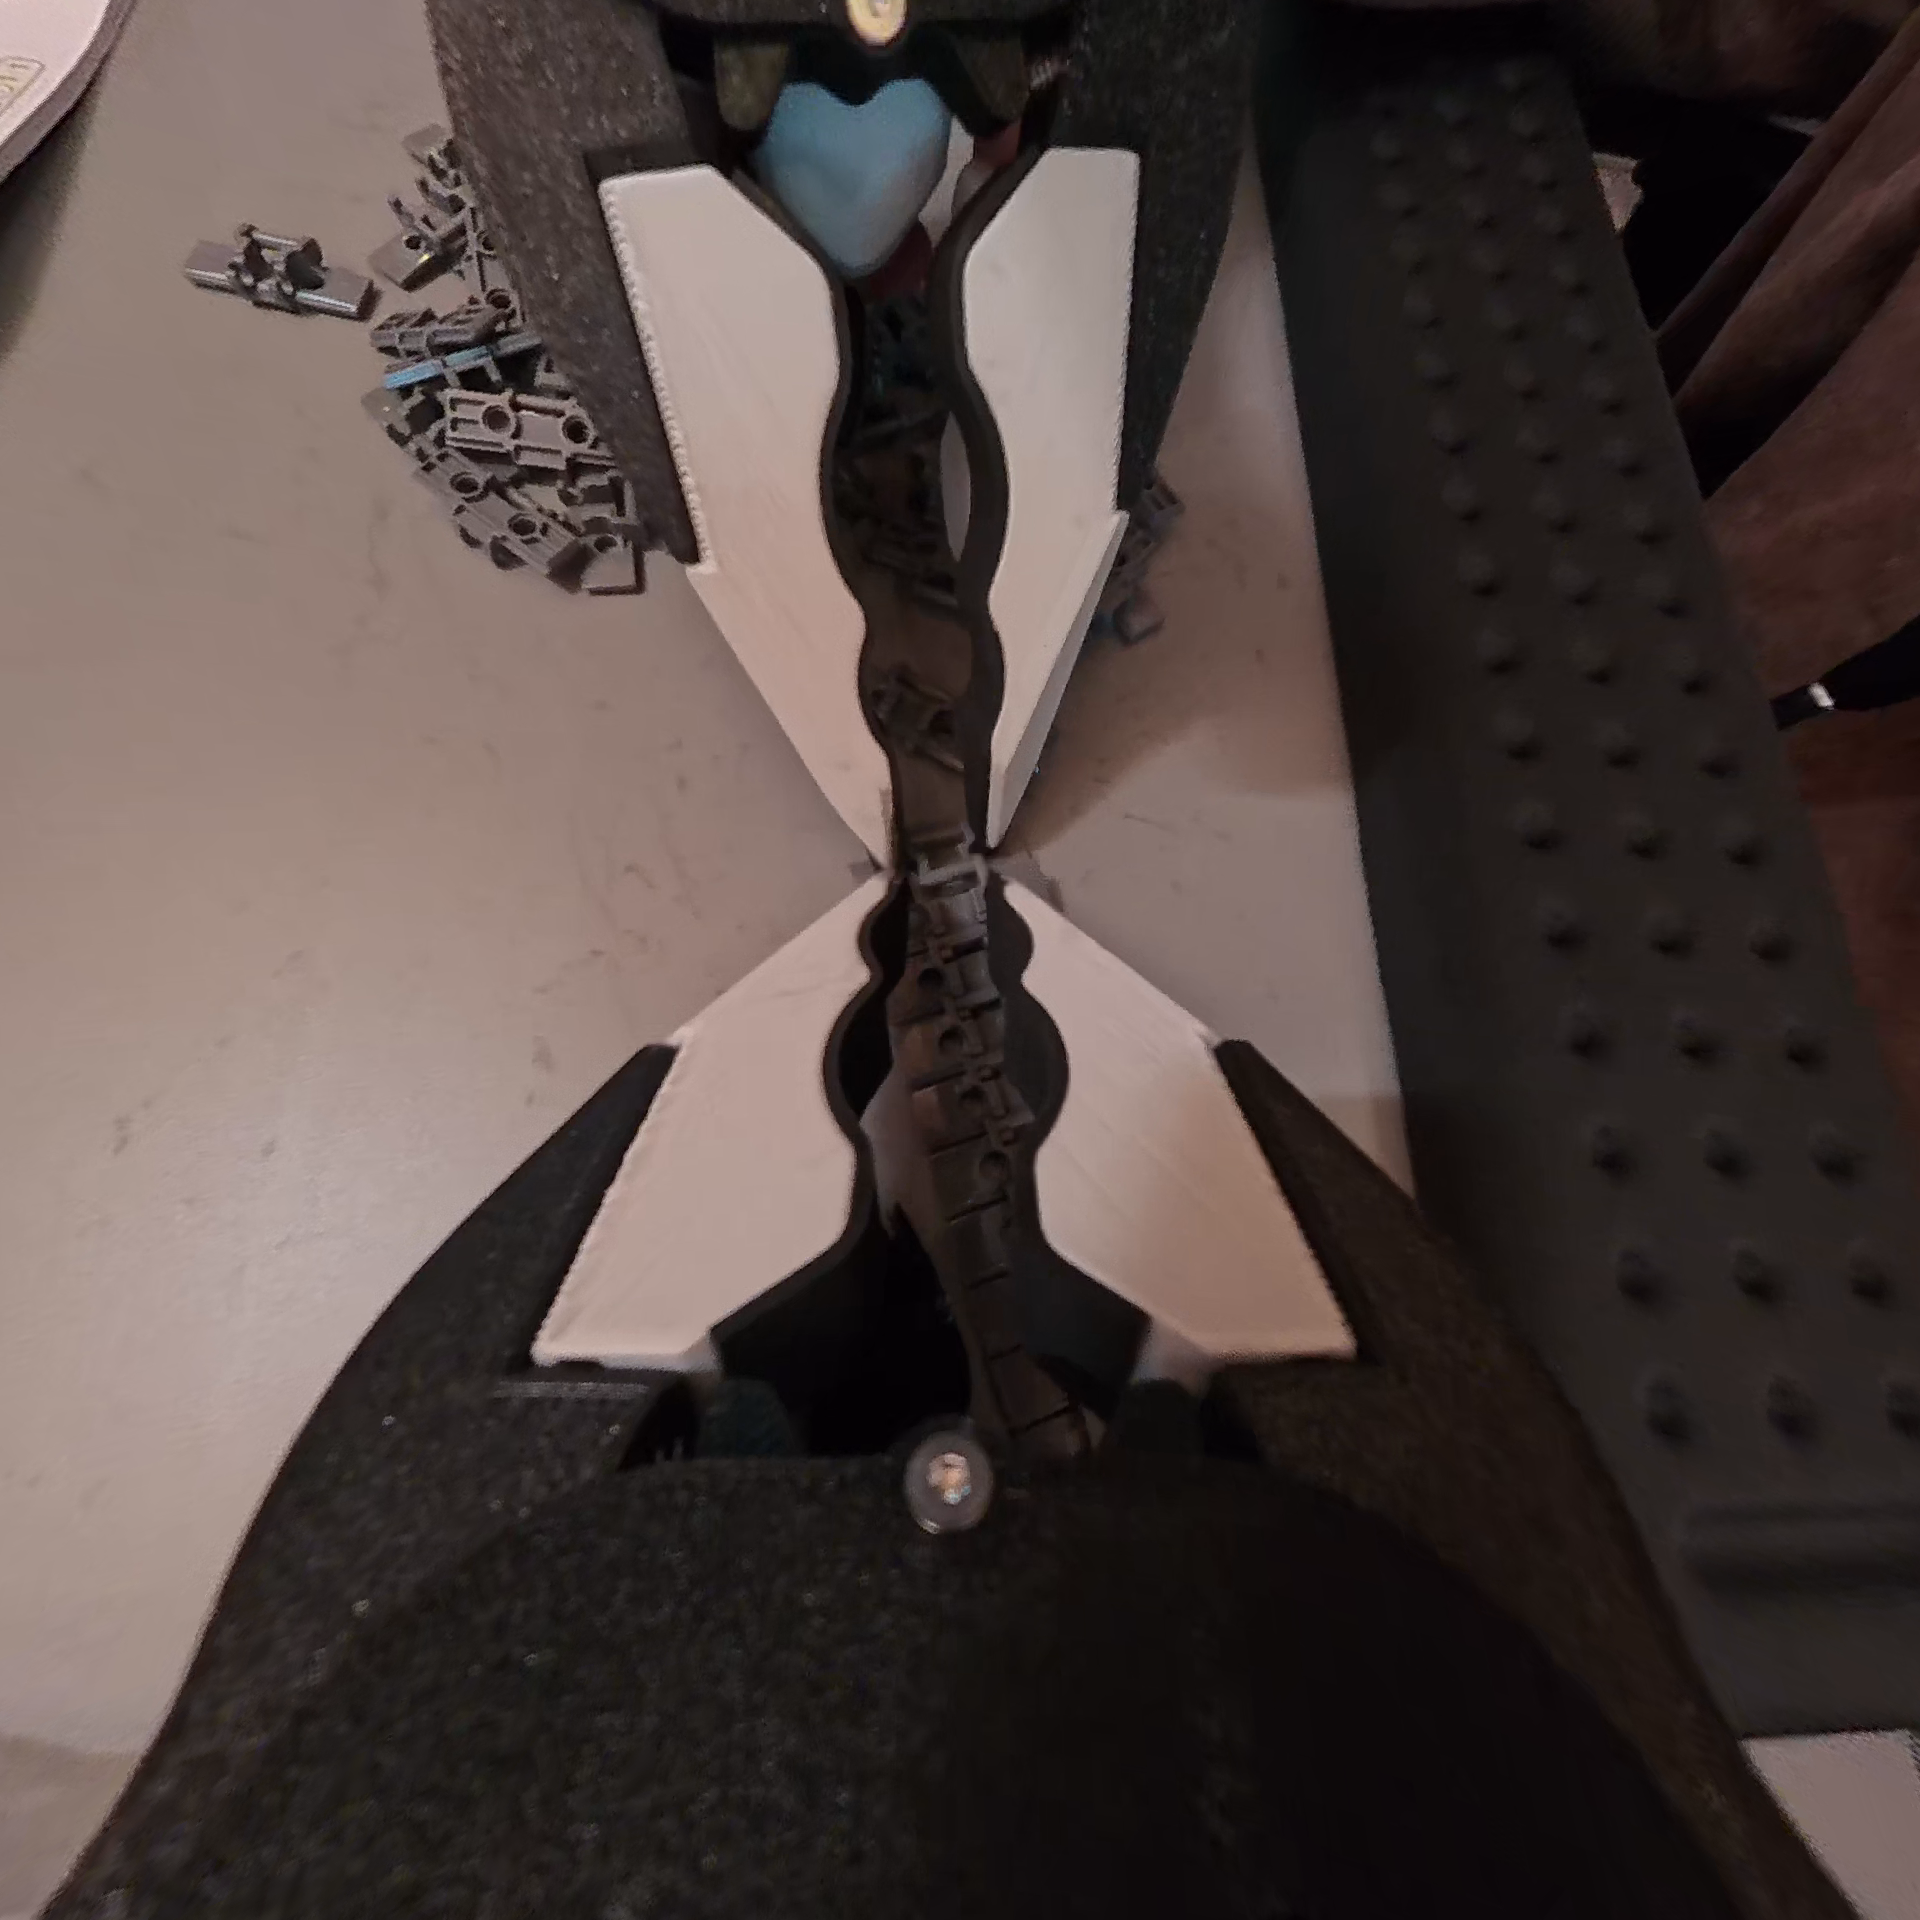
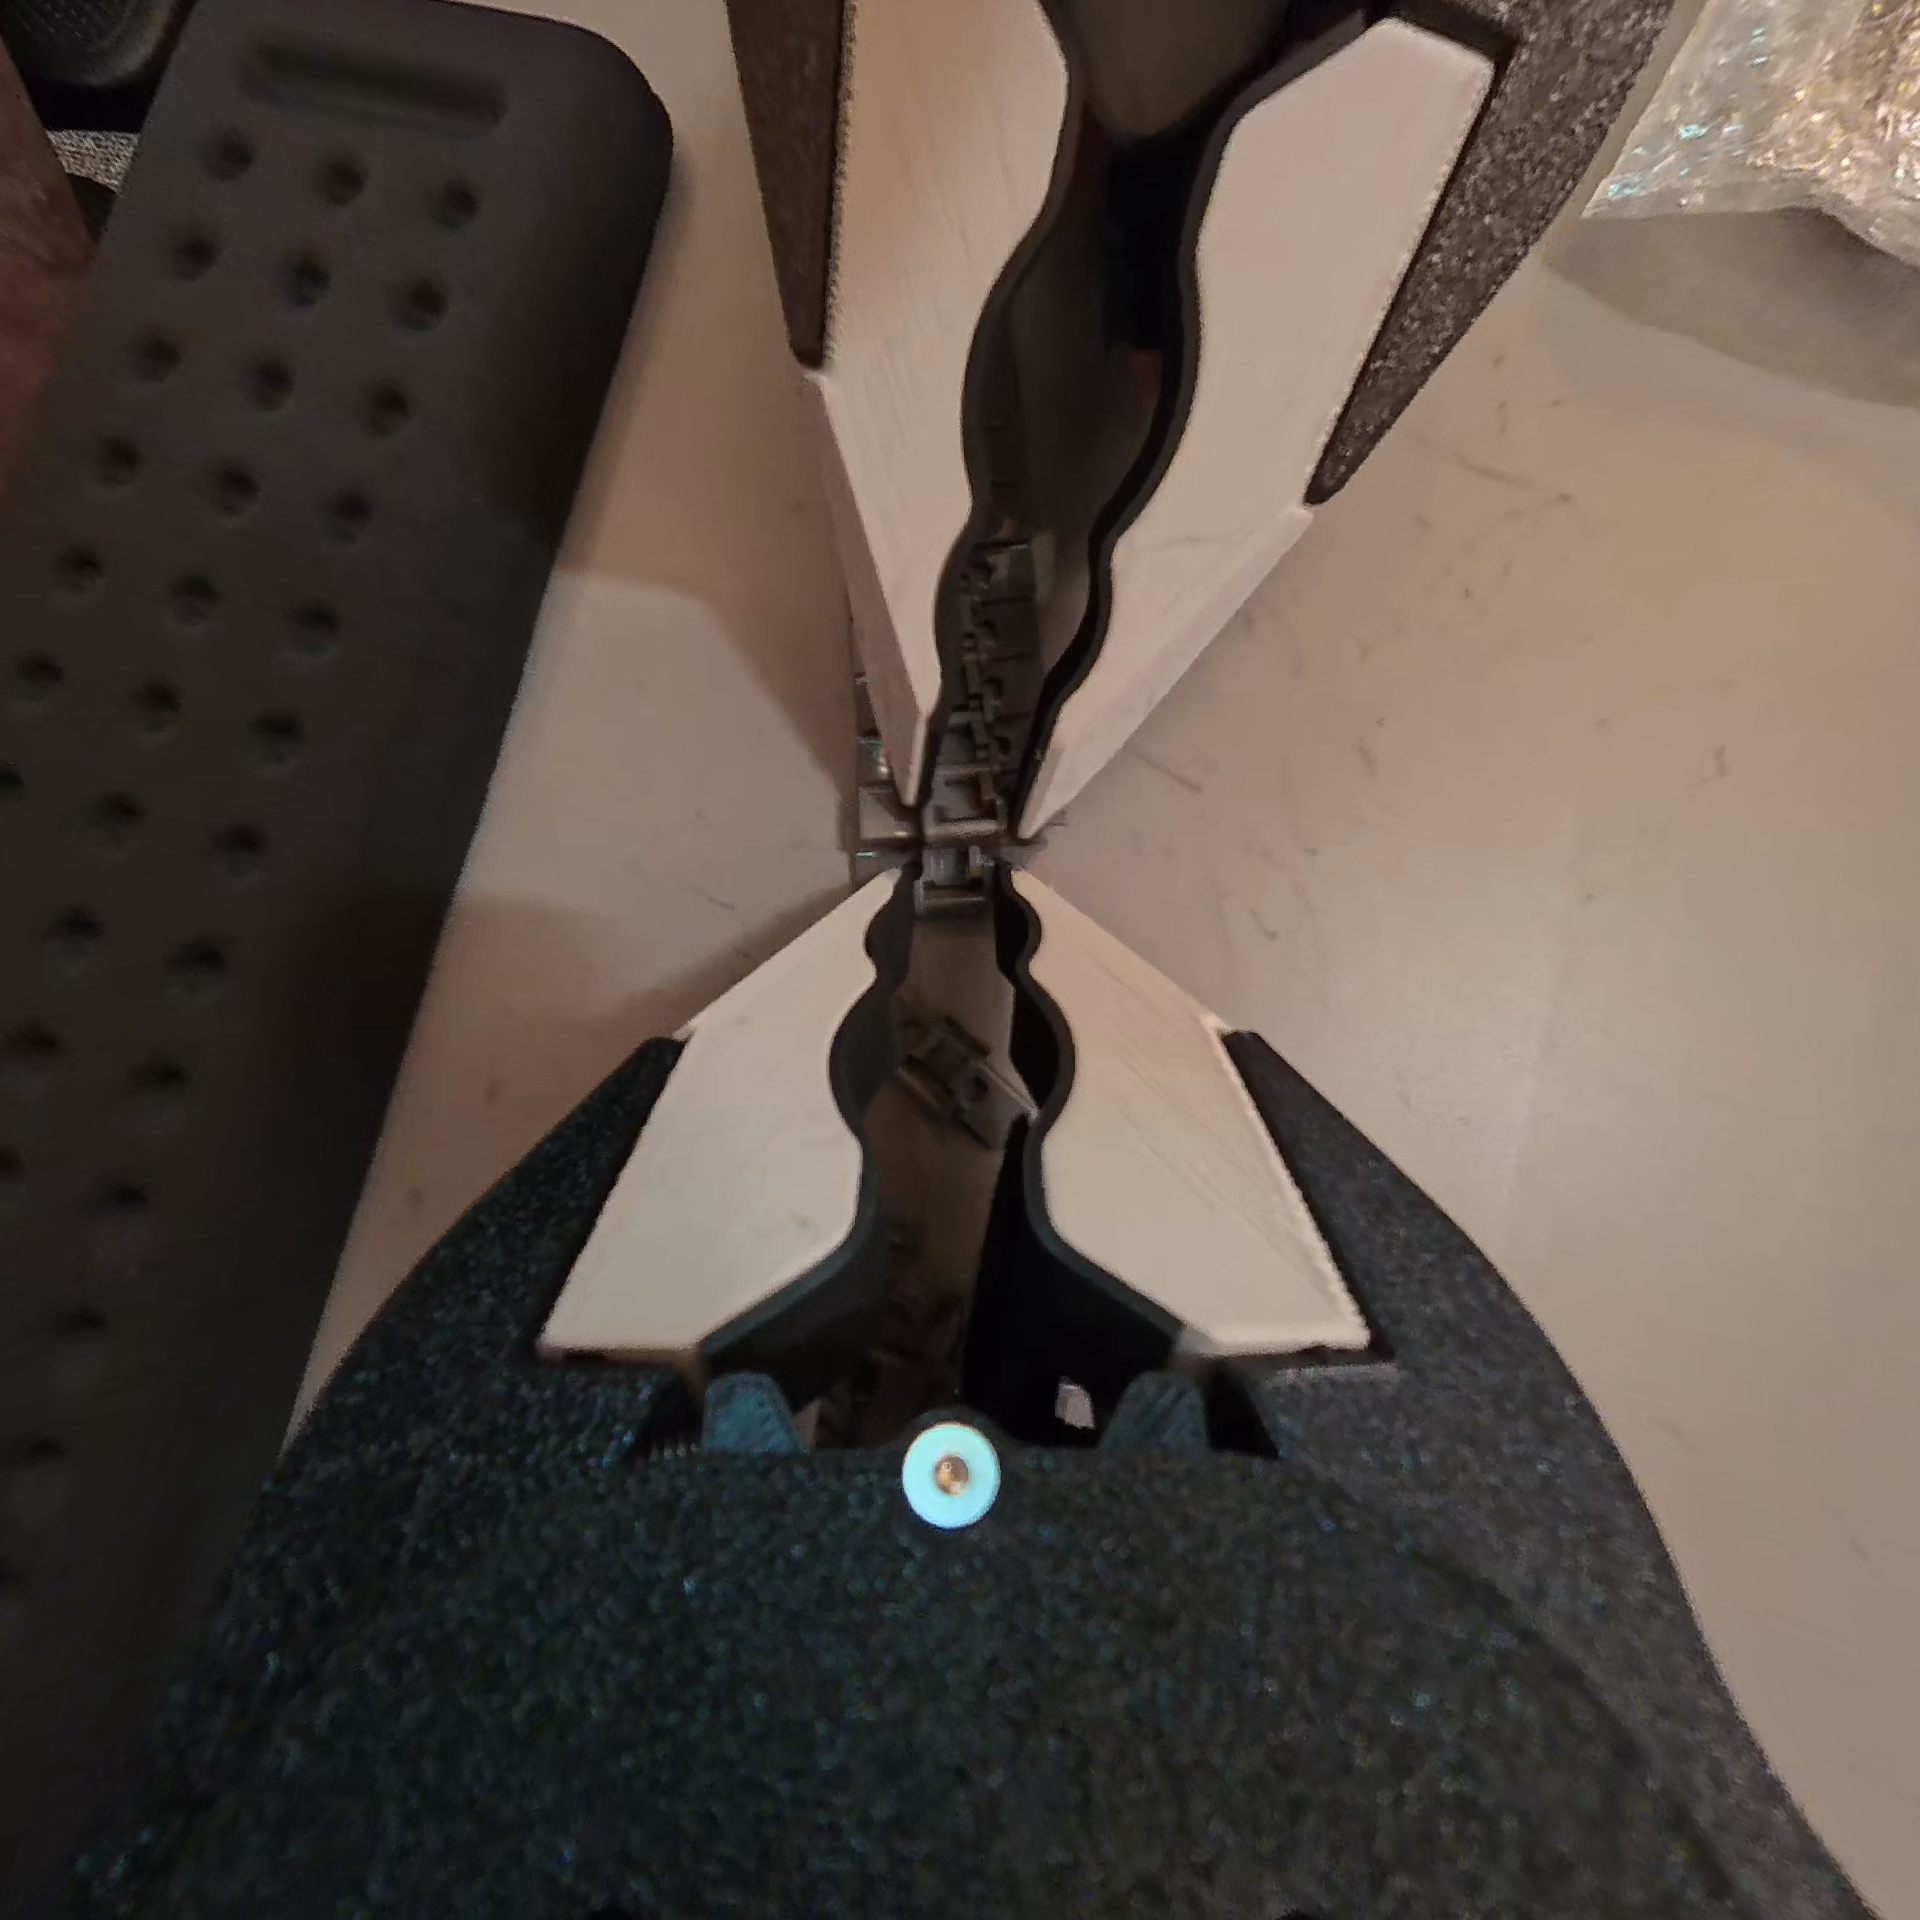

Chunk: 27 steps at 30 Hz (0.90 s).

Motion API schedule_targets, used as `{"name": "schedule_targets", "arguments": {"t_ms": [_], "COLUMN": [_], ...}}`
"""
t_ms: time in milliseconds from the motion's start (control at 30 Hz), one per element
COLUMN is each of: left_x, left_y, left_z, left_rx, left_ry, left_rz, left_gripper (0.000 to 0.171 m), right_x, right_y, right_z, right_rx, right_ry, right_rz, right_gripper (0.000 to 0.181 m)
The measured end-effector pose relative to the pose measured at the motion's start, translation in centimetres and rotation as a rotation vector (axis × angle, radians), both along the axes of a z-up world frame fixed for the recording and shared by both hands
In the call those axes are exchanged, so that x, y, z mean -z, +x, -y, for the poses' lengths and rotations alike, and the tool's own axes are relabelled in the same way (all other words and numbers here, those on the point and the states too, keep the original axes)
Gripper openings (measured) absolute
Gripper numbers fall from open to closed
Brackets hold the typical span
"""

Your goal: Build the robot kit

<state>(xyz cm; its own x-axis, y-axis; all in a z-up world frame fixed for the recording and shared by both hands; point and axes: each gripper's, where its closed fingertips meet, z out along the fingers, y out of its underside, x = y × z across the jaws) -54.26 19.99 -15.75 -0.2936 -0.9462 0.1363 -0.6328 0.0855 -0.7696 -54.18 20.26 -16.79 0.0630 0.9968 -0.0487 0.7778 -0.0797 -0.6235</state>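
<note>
Surface: a pale, scuffed table point(image 1: 312, 831) is carrying everything; a dark studded mat point(image 1: 1621, 831) is lying along one side of it.
Pose: the left hand-held gripper point(image 1: 940, 868) and the right hand-held gripper point(image 2: 951, 868) are pointing straight at each other, tips meeting nose to nose just above the table.
Item: a dark grey chain of small plastic links point(image 1: 961, 1049), each link showing a round hole and clip tabs, is running in line between the two pairs of white fingers point(image 1: 748, 1143).
Left hold: narrowed onto one end of the chain, which is trailing back between the fingers toward the camera.
Right hold: narrowed onto the facing end link at the same junction.
Surroundings: a heap of loose grey links point(image 1: 499, 436) is lying on the table beside the far gripper; crinkled clear wrap point(image 2: 1766, 125) is sitting at a corner.
</note>
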Motion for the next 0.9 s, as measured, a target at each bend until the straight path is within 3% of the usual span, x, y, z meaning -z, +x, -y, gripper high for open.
{"name": "schedule_targets", "arguments": {"t_ms": [433, 533, 667, 767, 900], "left_x": [0.7, 0.7, 0.7, 0.7, 0.7], "left_y": [0.0, 0.1, 0.1, 0.1, 0.2], "left_z": [0.3, 0.4, 0.5, 0.5, 0.4], "left_rx": [-0.002, -0.004, -0.006, -0.007, -0.008], "left_ry": [0.026, 0.034, 0.042, 0.043, 0.037], "left_rz": [-0.029, -0.028, -0.026, -0.025, -0.025], "left_gripper": [0.015, 0.015, 0.015, 0.015, 0.015], "right_x": [-0.1, -0.4, -1.9, -1.4, -0.3], "right_y": [-0.1, 0.1, 1.2, 1.4, 1.0], "right_z": [0.0, 0.2, -0.3, 0.5, 1.2], "right_rx": [0.018, 0.036, 0.108, 0.131, 0.130], "right_ry": [-0.038, -0.083, -0.168, -0.253, -0.227], "right_rz": [-0.027, -0.026, -0.055, -0.024, 0.014], "right_gripper": [0.016, 0.028, 0.029, 0.038, 0.039]}}
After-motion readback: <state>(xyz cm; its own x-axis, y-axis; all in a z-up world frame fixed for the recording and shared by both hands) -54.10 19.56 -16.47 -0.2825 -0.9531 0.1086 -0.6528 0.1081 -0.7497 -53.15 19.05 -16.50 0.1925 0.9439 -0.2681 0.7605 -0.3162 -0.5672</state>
